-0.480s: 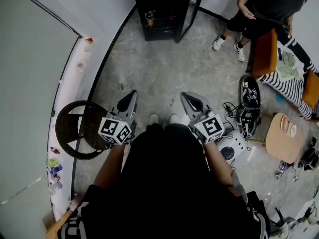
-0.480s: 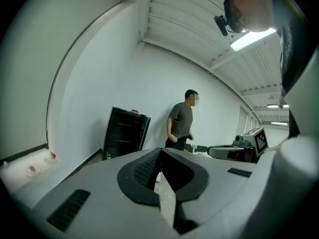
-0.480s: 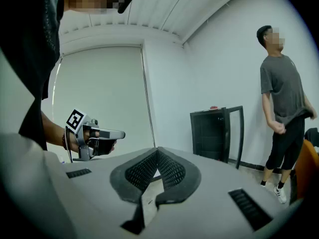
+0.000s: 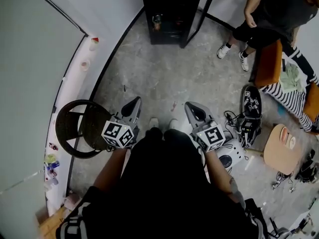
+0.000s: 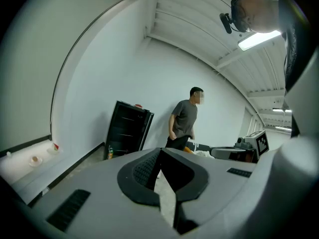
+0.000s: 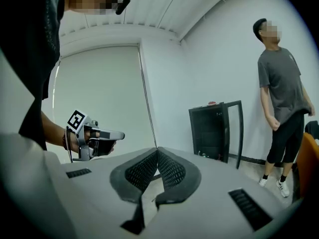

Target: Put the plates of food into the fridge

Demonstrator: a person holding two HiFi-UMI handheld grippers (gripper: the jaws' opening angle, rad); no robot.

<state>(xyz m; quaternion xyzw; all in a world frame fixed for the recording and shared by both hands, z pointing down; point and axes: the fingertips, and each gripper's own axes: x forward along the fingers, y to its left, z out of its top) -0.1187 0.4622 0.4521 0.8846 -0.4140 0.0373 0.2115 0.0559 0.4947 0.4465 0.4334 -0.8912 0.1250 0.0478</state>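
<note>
Nearest you, your left gripper [image 4: 134, 102] and right gripper [image 4: 192, 107] are held low in front of your body, each with its jaws pressed together on nothing. A round black stool [image 4: 75, 128] stands just beside the left one. Since half a second ago, the floor and the black fridge [image 4: 169, 4] at the far wall have slid slightly right and down, so you seem to be stepping toward it. It stands open. No plates of food show anywhere, so none is being carried yet.
</note>
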